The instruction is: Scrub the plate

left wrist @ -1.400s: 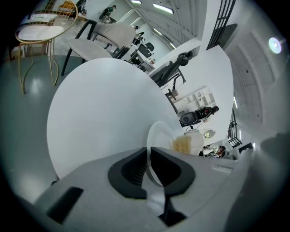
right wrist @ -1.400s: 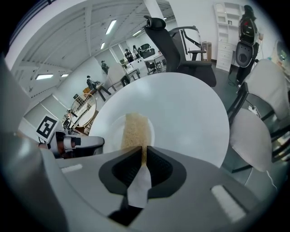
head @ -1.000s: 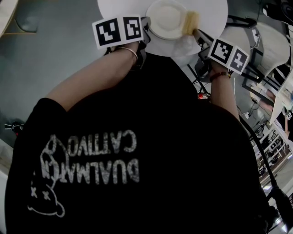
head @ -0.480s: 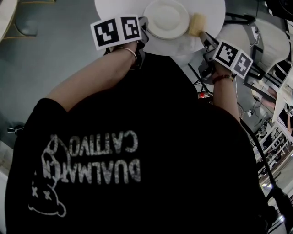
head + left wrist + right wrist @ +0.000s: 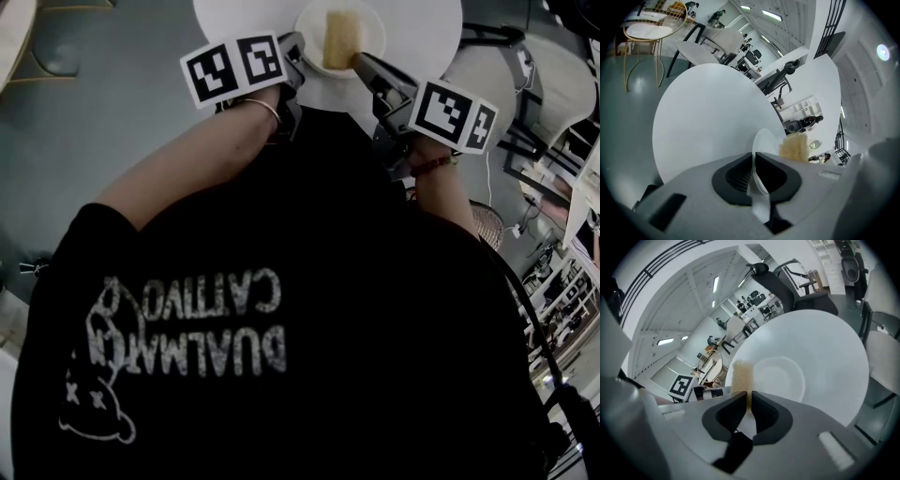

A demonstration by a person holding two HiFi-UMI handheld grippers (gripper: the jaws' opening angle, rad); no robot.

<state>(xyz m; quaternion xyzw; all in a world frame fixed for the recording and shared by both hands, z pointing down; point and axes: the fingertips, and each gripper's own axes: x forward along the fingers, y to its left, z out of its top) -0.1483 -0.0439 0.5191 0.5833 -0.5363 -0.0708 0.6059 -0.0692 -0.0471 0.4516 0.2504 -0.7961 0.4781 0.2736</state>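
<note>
A small white plate lies on the round white table at the top of the head view. My left gripper is shut on the plate's near left rim; in the left gripper view the rim is pinched between the black pads. My right gripper is shut on a yellow sponge, which lies across the middle of the plate. In the right gripper view the sponge sticks out past the jaws over the left part of the plate. From the left gripper the sponge shows beyond the plate.
White chairs stand to the table's right, with cables on the grey floor near them. A second round table with gold legs stands farther off. The person's black shirt fills the lower head view.
The right gripper has swung left with the sponge, from the plate's right edge onto its middle. The left gripper has stayed on the rim.
</note>
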